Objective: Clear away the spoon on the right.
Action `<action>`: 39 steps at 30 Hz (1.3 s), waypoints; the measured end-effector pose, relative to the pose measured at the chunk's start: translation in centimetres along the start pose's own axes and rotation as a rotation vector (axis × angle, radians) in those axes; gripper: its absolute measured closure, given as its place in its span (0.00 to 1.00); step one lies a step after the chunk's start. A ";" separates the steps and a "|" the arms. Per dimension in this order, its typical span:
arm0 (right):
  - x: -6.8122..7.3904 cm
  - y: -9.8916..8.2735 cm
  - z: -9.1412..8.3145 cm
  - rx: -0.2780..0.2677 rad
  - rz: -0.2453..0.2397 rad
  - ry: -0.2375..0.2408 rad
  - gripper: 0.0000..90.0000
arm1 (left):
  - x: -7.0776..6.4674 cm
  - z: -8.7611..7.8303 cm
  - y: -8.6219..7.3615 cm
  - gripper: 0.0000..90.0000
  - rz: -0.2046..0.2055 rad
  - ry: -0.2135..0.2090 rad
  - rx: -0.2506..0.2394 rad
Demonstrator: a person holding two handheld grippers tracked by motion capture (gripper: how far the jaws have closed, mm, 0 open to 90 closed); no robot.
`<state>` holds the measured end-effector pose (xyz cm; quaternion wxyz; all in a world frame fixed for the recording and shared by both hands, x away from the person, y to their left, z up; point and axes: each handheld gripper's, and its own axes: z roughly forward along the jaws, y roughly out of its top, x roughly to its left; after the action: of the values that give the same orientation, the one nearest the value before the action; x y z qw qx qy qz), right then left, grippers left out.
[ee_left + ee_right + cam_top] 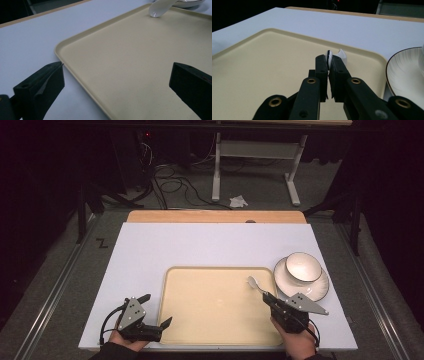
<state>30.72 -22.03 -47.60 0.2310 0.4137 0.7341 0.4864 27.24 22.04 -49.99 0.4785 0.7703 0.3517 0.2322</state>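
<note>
Nearest the high camera, at the bottom of the frame, two hands hold the grippers. At lower left, the left gripper (pixel 159 325) sits by the near left corner of the cream tray (pixel 200 320); in its own view its fingers (pixel 42 85) stand wide apart, released, one over the white counter (pixel 140 250) just outside the tray rim, the other over the tray floor, with nothing between them.

At lower right, the right gripper (pixel 266 296) is clenched on the handle of a white ceramic spoon (pixel 255 283). In the right gripper view the fingers (pixel 322 67) pinch the handle edge-on, and the bowl end of the spoon pokes out just beyond their tips. From the left gripper view the spoon's bowl appears to touch, or hang just above, the tray floor near the far right corner; I cannot tell which.

I judge the spoon to be light, stiff, glazed and therefore slippery, and liable to chip if dropped. The flat handle is the sensible place to hold, well back from the curved bowl, as it is held now.

Farther on, right of the tray, a white bowl (pixel 303 266) stands on a dark-rimmed plate (pixel 320 290), just beside the spoon.
</note>
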 end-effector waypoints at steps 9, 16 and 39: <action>0.0 -0.1 0.2 0.014 -0.007 0.019 0.82 | 0.0 0.0 0.0 0.00 -0.001 -0.001 0.001; 0.1 0.0 0.0 -0.001 -0.009 0.023 0.81 | 0.0 0.0 0.0 0.00 -0.001 -0.001 0.001; -0.6 -0.3 2.4 0.141 -0.013 0.007 1.00 | 0.0 0.0 0.0 0.01 0.001 0.001 0.000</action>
<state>32.68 -21.34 -48.91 0.2019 0.4221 0.7701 0.4336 27.23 22.10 -49.97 0.4781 0.7706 0.3514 0.2328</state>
